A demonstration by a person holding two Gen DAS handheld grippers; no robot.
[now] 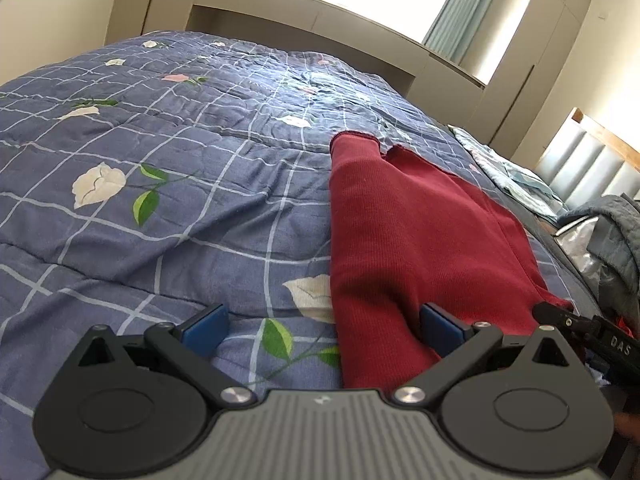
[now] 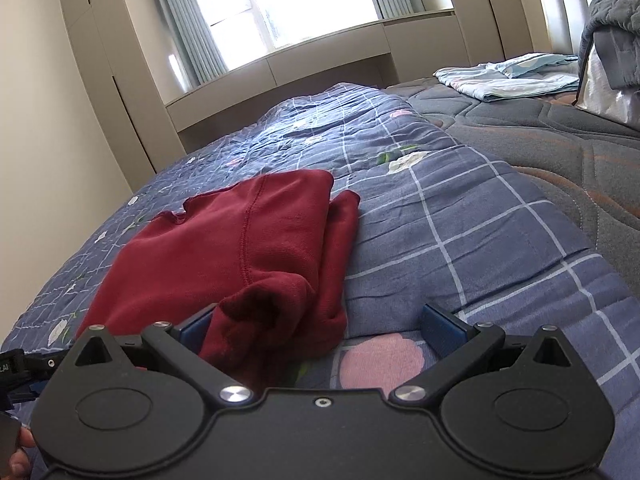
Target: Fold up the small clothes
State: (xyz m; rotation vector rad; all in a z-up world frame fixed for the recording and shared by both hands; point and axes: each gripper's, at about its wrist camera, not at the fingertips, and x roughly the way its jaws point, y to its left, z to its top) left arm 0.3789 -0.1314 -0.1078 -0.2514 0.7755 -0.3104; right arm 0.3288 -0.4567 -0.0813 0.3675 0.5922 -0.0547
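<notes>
Though the dark red garment (image 2: 248,248) already lies partly doubled over on the blue checked quilt (image 1: 160,208), the folding looks only about half done. Seen from the right wrist, a layer with a stitched seam rests on top of another, and a bunched, rumpled end — possibly a cuff or hem, I cannot tell which — sits at the near edge, right at the right gripper (image 2: 320,326). Its jaws are spread wide, with the bunched cloth lying between them and against the left blue pad; nothing is pinched.

From the left wrist view the same garment runs away from the camera as a long strip, its far end showing two raw-looking edges side by side. The left gripper (image 1: 322,326) is also spread wide and empty, straddling the garment's near left edge — its right-hand pad rests over the red cloth, the other over bare quilt.

My judgement: at least one lengthwise fold is in place, the near end is untidy, and a crosswise fold plus smoothing probably remain. Both tools seem poised at the near edge, perhaps to take hold of it. Pale bedding (image 2: 508,76) lies well apart on the bare mattress (image 2: 540,152)
</notes>
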